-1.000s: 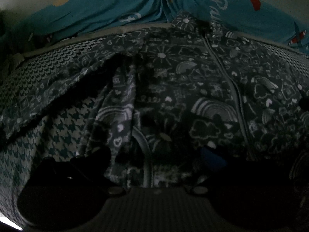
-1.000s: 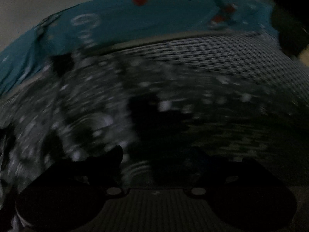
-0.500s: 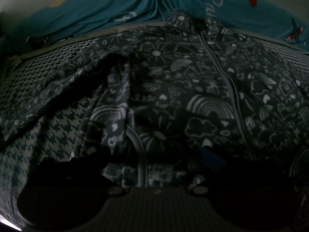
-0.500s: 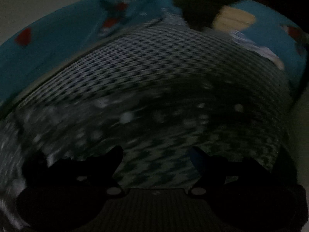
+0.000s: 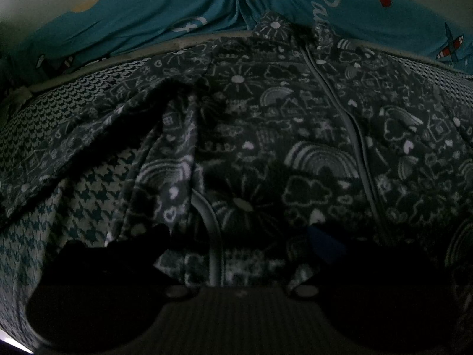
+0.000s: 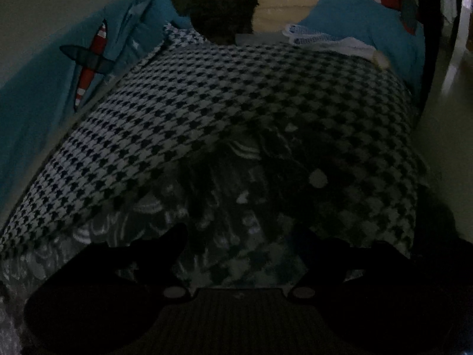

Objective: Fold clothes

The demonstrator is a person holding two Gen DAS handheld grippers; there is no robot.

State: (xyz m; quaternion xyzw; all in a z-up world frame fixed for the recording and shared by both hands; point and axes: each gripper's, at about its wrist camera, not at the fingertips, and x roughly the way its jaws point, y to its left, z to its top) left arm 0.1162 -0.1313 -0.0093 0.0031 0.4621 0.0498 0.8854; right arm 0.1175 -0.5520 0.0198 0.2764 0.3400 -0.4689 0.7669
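Left wrist view: zip-up jacket spread flat, both grippers low over it.

Nearest, the left gripper point(image 5: 236, 236) hangs wide apart over the hem of the doodle-print jacket point(image 5: 266, 136), pads clear of the cloth as far as the dim light shows. The zipper point(image 5: 351, 136) runs away from it toward the collar, marking the long axis. The right gripper point(image 6: 239, 239), wide and empty, hovers over the sleeve point(image 6: 236, 183), which trails across the houndstooth blanket point(image 6: 236, 88). Beyond, teal bedding point(image 5: 192, 3) shows cursive lettering, readable only as "Pa".
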